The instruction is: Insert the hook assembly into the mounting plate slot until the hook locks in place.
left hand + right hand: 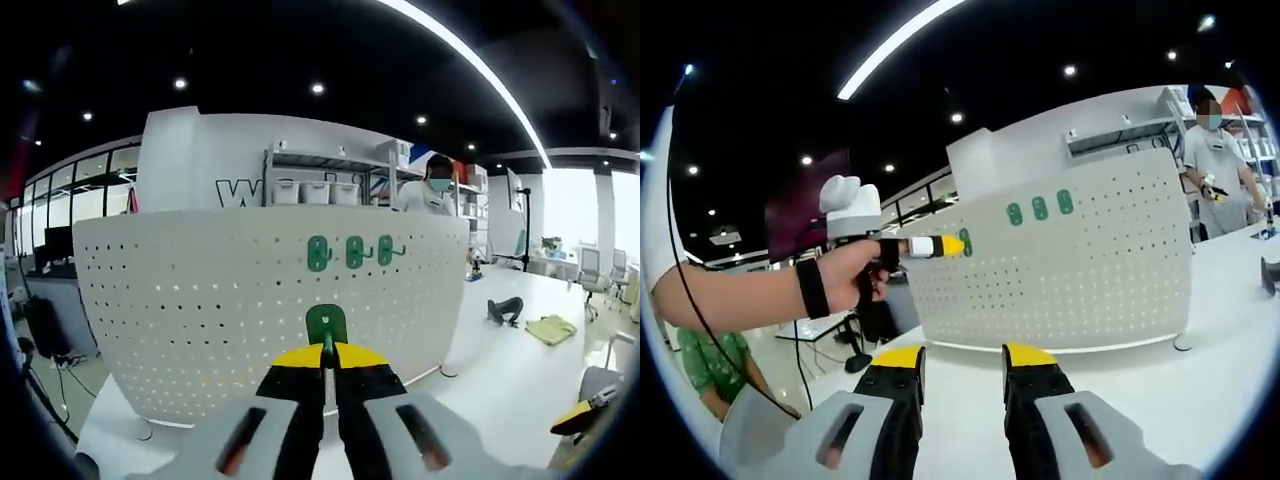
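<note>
A white pegboard mounting plate [200, 290] stands upright on the table, with three green hooks [350, 251] hung near its top. My left gripper [327, 352] is shut on a green hook [326, 322], held just in front of the plate below those three. In the right gripper view the plate [1080, 270] rises at centre right with the three hooks [1040, 208] on it, and the left gripper [950, 245], held by a person's hand, points its hook [965, 241] at the plate's left side. My right gripper [962, 358] is open, low over the table.
The white table [520, 350] holds a dark object [505, 310] and a yellow-green cloth [551, 328] at the right. A person [437, 190] stands behind the plate. Shelves [320, 185] with bins sit further back.
</note>
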{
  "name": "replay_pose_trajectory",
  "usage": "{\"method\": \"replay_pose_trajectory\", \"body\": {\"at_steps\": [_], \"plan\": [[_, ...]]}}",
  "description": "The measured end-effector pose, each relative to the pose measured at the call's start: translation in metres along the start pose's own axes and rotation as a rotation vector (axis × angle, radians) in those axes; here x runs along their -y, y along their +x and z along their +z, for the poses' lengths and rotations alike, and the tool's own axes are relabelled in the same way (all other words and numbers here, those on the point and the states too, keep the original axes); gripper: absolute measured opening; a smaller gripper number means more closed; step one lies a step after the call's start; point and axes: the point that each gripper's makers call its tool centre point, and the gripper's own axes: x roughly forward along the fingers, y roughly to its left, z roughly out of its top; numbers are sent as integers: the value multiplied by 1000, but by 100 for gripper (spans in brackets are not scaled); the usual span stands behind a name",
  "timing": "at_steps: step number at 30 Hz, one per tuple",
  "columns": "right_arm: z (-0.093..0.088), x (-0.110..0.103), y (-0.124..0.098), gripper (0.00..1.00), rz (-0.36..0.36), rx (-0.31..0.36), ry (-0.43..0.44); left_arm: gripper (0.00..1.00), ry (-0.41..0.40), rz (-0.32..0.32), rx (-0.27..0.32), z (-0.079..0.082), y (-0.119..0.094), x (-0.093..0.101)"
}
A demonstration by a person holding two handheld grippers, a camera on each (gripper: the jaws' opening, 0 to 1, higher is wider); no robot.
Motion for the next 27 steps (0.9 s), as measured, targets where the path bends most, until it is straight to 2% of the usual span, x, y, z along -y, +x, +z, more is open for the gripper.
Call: {"method": "replay_pose_trajectory", "body": {"at_steps": [4, 16, 22, 27], "plan": [[-1, 4, 2, 31, -4, -3, 5, 2, -24, 42, 8, 4, 6, -10], [-4, 9, 6, 38, -14, -18, -12, 2, 36, 93, 28, 16, 25, -19], [-5, 12, 7, 47, -30, -29, -42, 2, 58, 100, 40, 22, 34, -20], [-5, 15, 5, 48, -29, -44, -51, 2, 63, 110, 50, 23, 39, -23]]}}
